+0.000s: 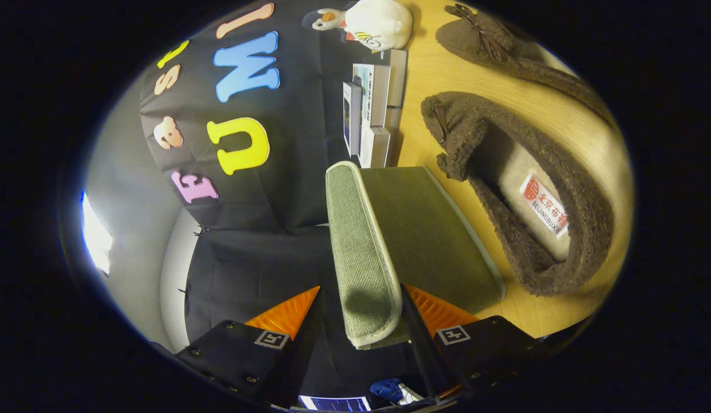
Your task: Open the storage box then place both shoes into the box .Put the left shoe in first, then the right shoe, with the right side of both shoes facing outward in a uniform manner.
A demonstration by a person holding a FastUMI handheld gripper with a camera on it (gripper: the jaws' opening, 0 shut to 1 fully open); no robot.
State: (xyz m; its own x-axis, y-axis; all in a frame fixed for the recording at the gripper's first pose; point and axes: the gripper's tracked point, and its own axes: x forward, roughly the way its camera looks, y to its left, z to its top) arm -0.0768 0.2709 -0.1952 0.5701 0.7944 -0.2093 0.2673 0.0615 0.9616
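The storage box's green fabric lid (424, 241) runs forward from my gripper (361, 287), its paler padded rim (361, 246) caught between the two fingers. The gripper is rolled on its side and shut on that rim, with one finger on the table side of the lid and the other on the wall side. The lid hides the box body. Just beyond the lid, a brown fleece shoe (590, 218) lies on the wooden table (435, 86), its opening and pale insole facing me. A second matching brown shoe (487, 40) with a small bow lies farther away.
A few small boxes or books (372, 109) stand against the black cloth wall just past the lid's far end. A white plush toy (378, 23) sits beyond them. A pale wall and a bright window (94, 235) lie off to the cloth's side.
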